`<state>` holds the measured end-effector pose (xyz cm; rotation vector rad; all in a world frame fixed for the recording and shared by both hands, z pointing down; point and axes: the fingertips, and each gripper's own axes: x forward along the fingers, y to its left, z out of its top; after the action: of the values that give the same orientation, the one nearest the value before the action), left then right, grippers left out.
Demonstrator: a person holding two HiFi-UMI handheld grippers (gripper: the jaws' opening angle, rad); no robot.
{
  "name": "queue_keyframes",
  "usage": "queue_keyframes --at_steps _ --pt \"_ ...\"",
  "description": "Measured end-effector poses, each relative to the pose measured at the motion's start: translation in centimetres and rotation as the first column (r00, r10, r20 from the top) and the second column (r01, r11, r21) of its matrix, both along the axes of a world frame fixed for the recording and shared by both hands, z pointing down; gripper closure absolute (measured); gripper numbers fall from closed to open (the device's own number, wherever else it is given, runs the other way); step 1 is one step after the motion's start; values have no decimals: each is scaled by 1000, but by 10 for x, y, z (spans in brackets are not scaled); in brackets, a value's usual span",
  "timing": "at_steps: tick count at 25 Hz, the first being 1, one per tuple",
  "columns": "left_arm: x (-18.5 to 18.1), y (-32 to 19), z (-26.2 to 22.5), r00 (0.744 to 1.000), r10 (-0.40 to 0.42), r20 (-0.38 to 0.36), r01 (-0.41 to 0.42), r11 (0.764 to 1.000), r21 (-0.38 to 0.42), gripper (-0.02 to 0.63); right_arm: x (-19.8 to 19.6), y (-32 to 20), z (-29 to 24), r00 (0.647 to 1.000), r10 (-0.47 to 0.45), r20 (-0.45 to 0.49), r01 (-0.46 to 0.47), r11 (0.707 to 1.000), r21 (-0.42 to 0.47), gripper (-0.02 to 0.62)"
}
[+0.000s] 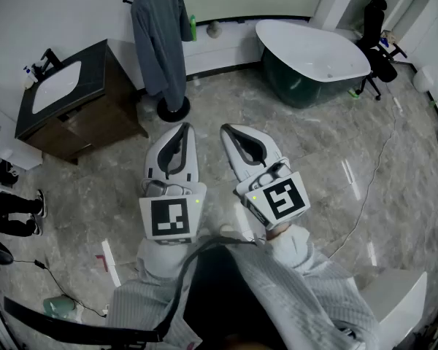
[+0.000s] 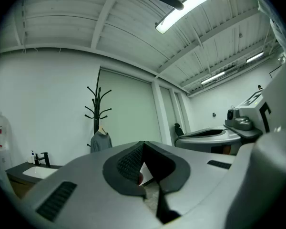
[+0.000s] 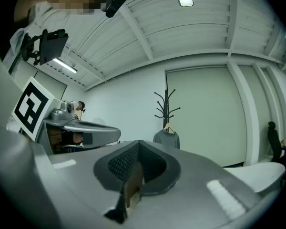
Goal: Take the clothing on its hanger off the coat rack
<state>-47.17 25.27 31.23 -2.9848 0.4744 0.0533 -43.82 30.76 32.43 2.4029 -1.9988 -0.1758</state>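
Left gripper, right gripper closed, clothing hanging

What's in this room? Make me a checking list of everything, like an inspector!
Surface: shiny grey marble floor.
Job's things: grey top on its hanger, hanging on the black coat rack, untouched.
Clutter: small green item by the wall.
Tools: left tool and right tool both shut, empty, side by side, short of the rack.
Cables: thin cable across the floor at right; black cable lower left.
Surroundings: white-and-green bathtub, dark wooden vanity with white basin, black office chair.
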Motion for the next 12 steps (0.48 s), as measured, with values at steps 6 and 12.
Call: queue_keyframes --at_steps 6,12 --pt "8 9 2 1000 12 20 -12 1000 3 601 9 9 1 1000 10 1 -10 1000 1 594" --pt "16 16 4 1000 6 3 -6 1000 7 601 20 20 1 999 31 20 -31 999 26 594"
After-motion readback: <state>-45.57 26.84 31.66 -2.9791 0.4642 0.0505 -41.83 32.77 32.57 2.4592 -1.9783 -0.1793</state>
